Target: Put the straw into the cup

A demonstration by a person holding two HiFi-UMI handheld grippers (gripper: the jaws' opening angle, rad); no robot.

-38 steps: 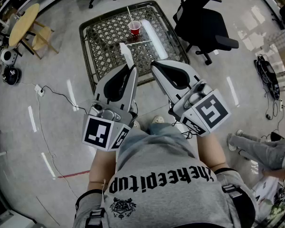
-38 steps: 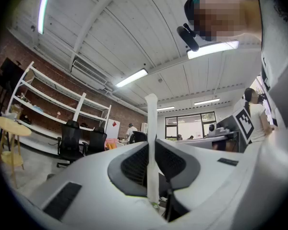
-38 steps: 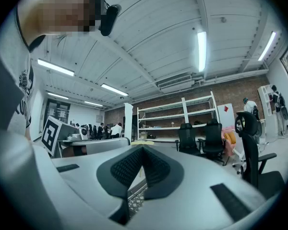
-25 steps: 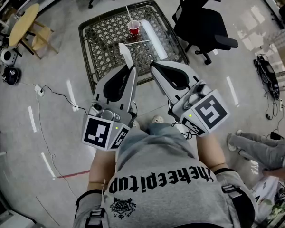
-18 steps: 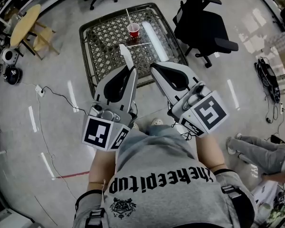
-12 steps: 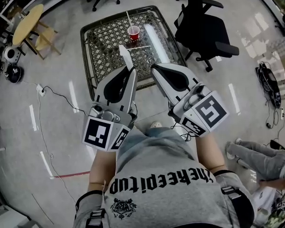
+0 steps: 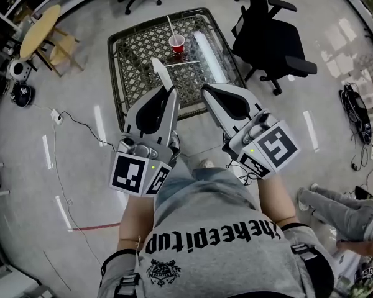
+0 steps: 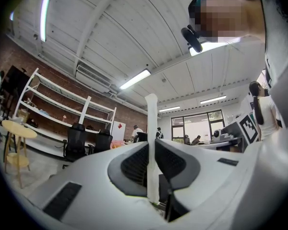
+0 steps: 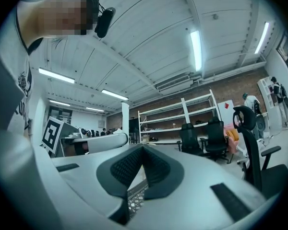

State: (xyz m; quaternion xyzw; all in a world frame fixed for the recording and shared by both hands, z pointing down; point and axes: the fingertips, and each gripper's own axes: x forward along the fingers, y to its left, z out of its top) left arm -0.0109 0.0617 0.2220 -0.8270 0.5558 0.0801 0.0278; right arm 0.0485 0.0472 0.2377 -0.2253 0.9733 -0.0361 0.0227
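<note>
- The left claw (image 7: 172,90) is pinched shut on the straw (image 7: 161,73).
- The right claw (image 7: 205,89) is shut and holds nothing.
- The cup (image 7: 177,42) sits far off on the surface (image 7: 133,54).
- A wobbly straw could miss the cup.

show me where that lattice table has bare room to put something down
The left half of the dark lattice-top table is bare, from its left rim across to the red plastic cup. It is crowded toward the far right: the cup, with a thin white stick lying just before it.
</note>
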